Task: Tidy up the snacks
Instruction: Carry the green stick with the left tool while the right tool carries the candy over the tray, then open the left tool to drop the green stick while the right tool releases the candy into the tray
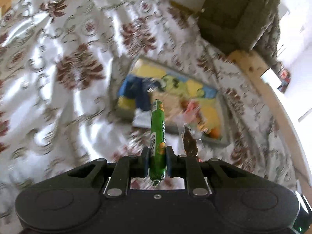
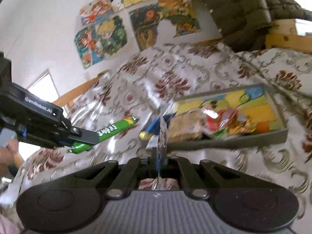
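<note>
While both grippers are lifted above the table, the left gripper (image 1: pixel 157 161) has its two pads pressed against the sides of a green snack tube (image 1: pixel 157 134), gripped near the tube's rear end so that most of its length projects forward and its crimped tail hangs behind the fingers. Its own camera looks straight along the tube. The right wrist view alone shows the tube from the side: it slants up and to the right out of the left gripper (image 2: pixel 91 137), with white lettering along the green wrapper (image 2: pixel 115 129). That view also shows a bare hand (image 2: pixel 8 154) at the far left edge behind the device.

The right gripper (image 2: pixel 159 154) has its fingers fully together, pinching a thin clear wrapper (image 2: pixel 162 132) that stands upright between them. From the left wrist, the same item appears just right of the tube as a brown piece in crinkled film (image 1: pixel 190 146); its contents cannot be told from the right wrist view.

Beyond both grippers lies a shallow grey tray (image 2: pixel 253 138) with a cartoon-printed floor, holding several blurred packets, on a glossy floral tablecloth (image 1: pixel 68 68). The tray (image 1: pixel 214 141) sits right of centre on the table. A padded olive chair (image 1: pixel 237 15) stands at the far right. Only the right wrist view takes in the wall posters (image 2: pixel 101 37).
</note>
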`<state>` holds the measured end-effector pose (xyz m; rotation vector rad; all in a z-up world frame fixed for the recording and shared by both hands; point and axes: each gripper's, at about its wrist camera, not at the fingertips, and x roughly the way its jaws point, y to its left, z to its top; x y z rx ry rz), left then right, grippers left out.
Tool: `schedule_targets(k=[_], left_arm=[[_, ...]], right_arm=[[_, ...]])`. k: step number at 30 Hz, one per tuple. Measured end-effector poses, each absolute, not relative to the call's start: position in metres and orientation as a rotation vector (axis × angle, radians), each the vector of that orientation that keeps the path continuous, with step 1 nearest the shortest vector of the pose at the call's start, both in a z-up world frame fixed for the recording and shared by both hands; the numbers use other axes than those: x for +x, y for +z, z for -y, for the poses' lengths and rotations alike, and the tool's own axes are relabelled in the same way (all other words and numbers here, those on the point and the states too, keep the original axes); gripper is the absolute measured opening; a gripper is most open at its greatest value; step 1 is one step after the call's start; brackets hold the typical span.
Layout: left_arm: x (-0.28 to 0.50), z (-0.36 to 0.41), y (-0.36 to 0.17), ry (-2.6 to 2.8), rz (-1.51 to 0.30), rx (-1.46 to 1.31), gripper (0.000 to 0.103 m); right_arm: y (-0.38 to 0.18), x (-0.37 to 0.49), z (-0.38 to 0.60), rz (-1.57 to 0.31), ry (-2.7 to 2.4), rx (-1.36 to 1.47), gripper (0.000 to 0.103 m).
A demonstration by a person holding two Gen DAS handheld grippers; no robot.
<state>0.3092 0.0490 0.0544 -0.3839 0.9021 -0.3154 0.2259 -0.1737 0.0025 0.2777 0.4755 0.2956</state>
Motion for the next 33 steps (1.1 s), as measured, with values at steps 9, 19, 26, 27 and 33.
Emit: schedule_targets(k=[9,19,26,27,33], left_arm=[[0.374,0.026,0.033,-0.385,-0.805,-0.341,0.018],[0.419,0.109,-0.005,-0.476,-0.749,-0.204,0.018],[0.424,0.136,-0.022,-0.498,-0.723,-0.133,0.018],[0.425,0.139,-0.024,-0.502,-0.721,-0.119,0.018],[0.426,0.148,-0.031,-0.501,-0.718,-0.065,0.019]], right_arm=[[0.004,0.279,0.235,-0.385,0.124,0.4,0.001],[-0.024,0.335,0.29,-0.396,-0.012,0.489,0.001],[-0.051,0.346,0.298,-0.441,-0.044,0.515,0.001],[-0.053,0.347,0.298,-0.442,-0.048,0.516,0.001],[-0.059,0.349,0.301,-0.458,-0.079,0.513,0.003]])
